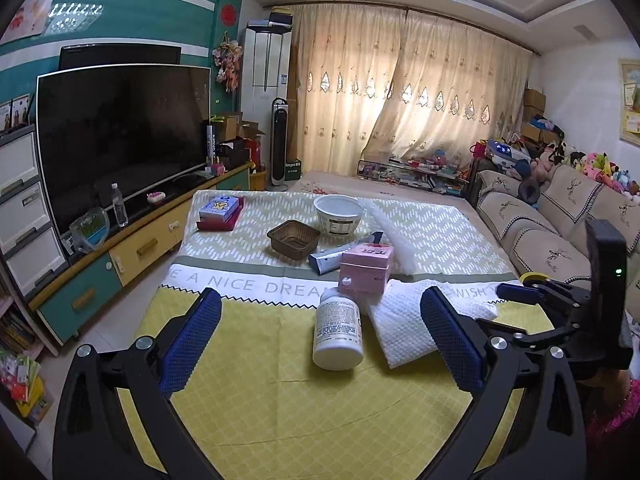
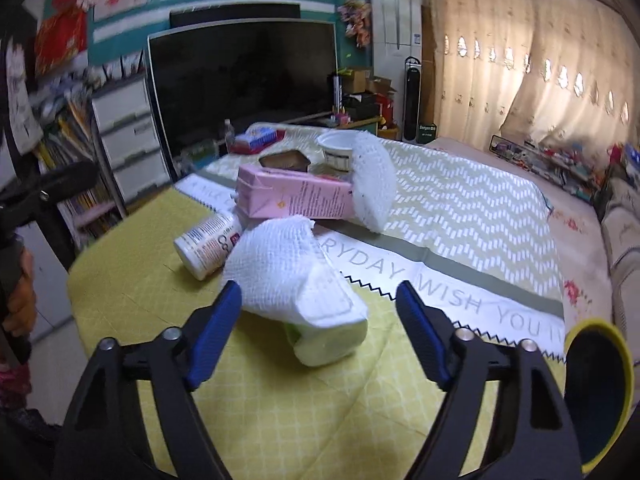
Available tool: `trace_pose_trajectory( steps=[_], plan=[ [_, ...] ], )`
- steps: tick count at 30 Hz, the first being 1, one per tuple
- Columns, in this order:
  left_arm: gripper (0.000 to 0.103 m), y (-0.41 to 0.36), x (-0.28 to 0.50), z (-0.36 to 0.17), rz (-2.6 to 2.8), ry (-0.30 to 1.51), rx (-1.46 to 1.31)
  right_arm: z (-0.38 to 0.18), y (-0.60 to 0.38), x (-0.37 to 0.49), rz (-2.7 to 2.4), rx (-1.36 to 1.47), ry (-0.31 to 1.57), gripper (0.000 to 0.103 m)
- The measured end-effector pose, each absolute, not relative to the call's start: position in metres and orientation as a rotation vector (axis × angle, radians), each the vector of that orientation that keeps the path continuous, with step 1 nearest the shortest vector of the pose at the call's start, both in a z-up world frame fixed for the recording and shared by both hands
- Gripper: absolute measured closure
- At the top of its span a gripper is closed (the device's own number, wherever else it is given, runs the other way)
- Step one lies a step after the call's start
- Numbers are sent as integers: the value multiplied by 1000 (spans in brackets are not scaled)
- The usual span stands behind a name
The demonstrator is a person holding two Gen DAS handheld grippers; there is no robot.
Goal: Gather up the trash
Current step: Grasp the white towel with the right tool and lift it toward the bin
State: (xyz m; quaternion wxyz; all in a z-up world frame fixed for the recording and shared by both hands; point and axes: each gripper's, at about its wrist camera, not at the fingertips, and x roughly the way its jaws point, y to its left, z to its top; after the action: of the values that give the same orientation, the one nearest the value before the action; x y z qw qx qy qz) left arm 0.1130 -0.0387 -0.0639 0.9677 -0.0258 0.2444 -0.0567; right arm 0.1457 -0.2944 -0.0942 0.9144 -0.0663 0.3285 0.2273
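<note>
Living-room surface [image 1: 280, 400] is still holding all trash: bottle [image 1: 339, 330], pink carton [image 1: 366, 266], tissue [image 2: 288, 276] at 12 o'clock; you're holding both hand-held grippers, left [image 1: 320, 336] and right [image 2: 318, 320], wide open, empty.

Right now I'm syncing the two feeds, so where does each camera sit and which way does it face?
Left wrist: on the open left gripper, facing the white bottle and TV; the right gripper shows at right.
Right wrist: on the open right gripper, facing the paper towel; a hand shows at left.
Shared: bottle, pink carton, towel.
</note>
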Motion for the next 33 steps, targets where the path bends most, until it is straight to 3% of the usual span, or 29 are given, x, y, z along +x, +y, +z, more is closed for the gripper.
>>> trace_pose_trajectory(
  steps=[4,6,8,10,33],
  plan=[
    [5,-41,117,-66,-111,499,-52,-99,-285,151,470,-190,700,52],
    [5,-41,118,-68,-114,507,-58,-103,-284,155,463,-205,723,58],
    [5,-40,119,-71,-117,514,-65,-106,-285,157,462,-201,733,72],
    [5,-40,119,-72,-117,516,-68,-102,-286,154,472,-197,720,98],
    [5,-52,125,-86,-138,549,-71,14,-335,93,582,22,415,99]
  ],
)
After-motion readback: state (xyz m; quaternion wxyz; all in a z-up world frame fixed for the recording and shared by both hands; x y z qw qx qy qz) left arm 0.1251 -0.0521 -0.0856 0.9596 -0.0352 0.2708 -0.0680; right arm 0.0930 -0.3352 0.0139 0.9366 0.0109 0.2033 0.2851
